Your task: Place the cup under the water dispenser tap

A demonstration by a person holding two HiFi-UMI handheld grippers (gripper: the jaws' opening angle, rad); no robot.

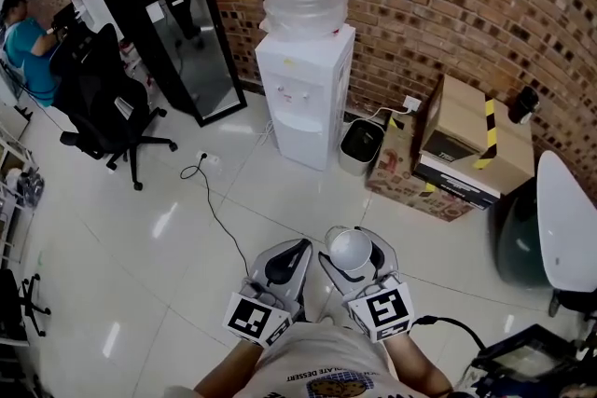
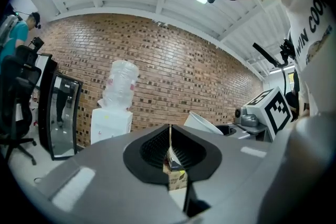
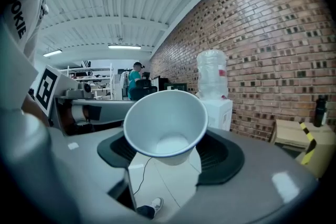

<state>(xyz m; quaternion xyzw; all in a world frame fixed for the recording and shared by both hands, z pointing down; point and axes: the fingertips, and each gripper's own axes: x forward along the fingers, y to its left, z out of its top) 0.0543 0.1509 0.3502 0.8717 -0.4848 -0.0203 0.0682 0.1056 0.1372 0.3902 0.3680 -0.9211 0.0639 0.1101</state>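
Note:
The white water dispenser (image 1: pixel 306 93), with a clear bottle on top, stands against the brick wall ahead, some way off across the floor. It also shows in the left gripper view as a dispenser (image 2: pixel 110 123) and in the right gripper view as a dispenser (image 3: pixel 218 107). My right gripper (image 1: pixel 353 258) is shut on a white paper cup (image 1: pixel 351 249). In the right gripper view the cup (image 3: pixel 167 126) sits tilted between the black pads (image 3: pixel 223 155), its mouth facing the camera. My left gripper (image 1: pixel 284 264) is beside it, shut and empty, its jaws (image 2: pixel 169 147) meeting in a thin seam.
A small bin (image 1: pixel 360 146) and stacked cardboard boxes (image 1: pixel 457 149) stand right of the dispenser. A black-framed panel (image 1: pixel 191 47) leans on the wall at its left. A black office chair (image 1: pixel 107 102) and a seated person (image 1: pixel 28 42) are far left. A cable (image 1: pixel 219 219) crosses the tiled floor.

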